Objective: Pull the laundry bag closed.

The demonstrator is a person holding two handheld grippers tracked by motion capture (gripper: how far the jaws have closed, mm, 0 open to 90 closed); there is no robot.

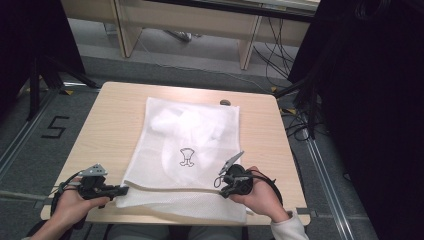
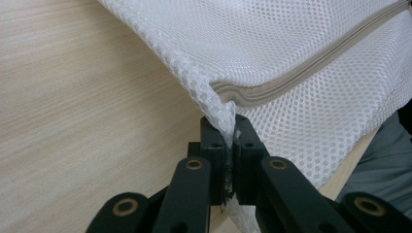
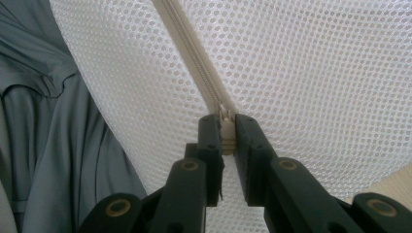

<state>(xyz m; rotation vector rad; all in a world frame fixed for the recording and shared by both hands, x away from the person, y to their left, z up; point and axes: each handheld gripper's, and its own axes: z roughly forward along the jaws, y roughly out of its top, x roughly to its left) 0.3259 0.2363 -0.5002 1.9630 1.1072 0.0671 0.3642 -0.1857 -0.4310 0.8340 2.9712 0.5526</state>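
Mesh was what I had in both grippers at that moment: a white laundry bag [image 1: 190, 150] lay flat on the wooden table [image 1: 110, 125], its near edge hanging a little over the side closest to me, with some pale garment bundled inside toward the far end. My left gripper [image 1: 121, 189] was clamped on the bag's near left corner, and in the left gripper view [image 2: 224, 127] the net was bunched tight between the jaws just where the zipper [image 2: 311, 65] ended. My right gripper [image 1: 223, 183] was closed on the zipper pull [image 3: 226, 127], which sat pinched between the jaws in the right gripper view [image 3: 224, 121], with the zipper running away from it across the mesh. The risk, as I judged it, lay in the right grip: the pull was small and smooth, so a tug off the zipper's line could let it slide out of the jaws or jam the slider on the loose netting beside the teeth. On the left, only a fold of mesh was caught; a hard counter-pull might drag it free or stretch the weave, and the whole bag would then slide across the table rather than unzip.
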